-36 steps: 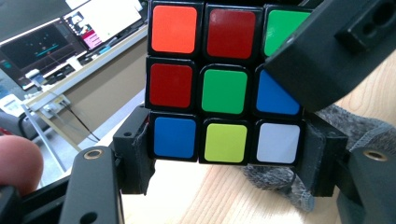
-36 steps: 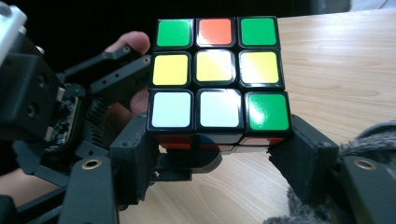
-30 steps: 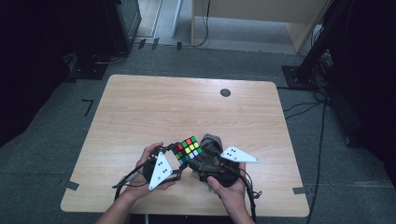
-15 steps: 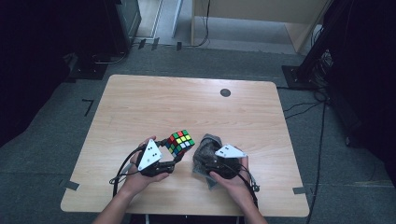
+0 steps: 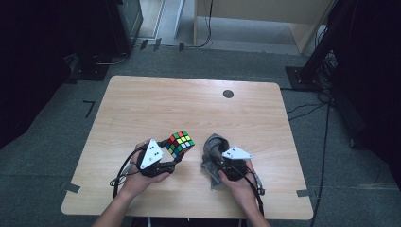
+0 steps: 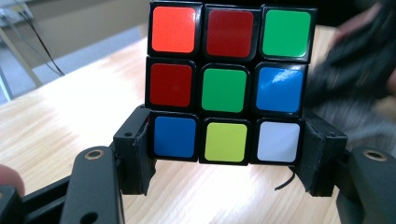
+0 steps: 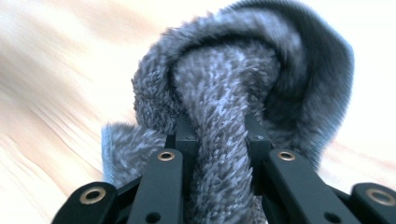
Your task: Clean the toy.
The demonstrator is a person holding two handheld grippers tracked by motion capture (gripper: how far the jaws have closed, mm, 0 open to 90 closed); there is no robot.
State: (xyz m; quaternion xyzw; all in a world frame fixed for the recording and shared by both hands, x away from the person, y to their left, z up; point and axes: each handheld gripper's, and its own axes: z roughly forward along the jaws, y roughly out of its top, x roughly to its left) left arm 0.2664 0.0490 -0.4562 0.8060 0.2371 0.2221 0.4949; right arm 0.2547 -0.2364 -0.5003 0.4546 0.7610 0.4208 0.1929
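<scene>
Left tongs (image 6: 226, 161) clamped on the bottom row of the puzzle cube (image 6: 229, 81), held above the tabletop (image 5: 156, 104); right tongs (image 7: 217, 135), jaws just closed, pinching a fold of grey cloth (image 7: 233, 93) lying on the tabletop beside it.

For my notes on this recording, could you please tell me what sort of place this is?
Probably a lab or workshop corner set up for recording. A lone wooden table stands on grey carpet, tape marks are stuck to the floor, and cables run to dark equipment stands around it.
</scene>
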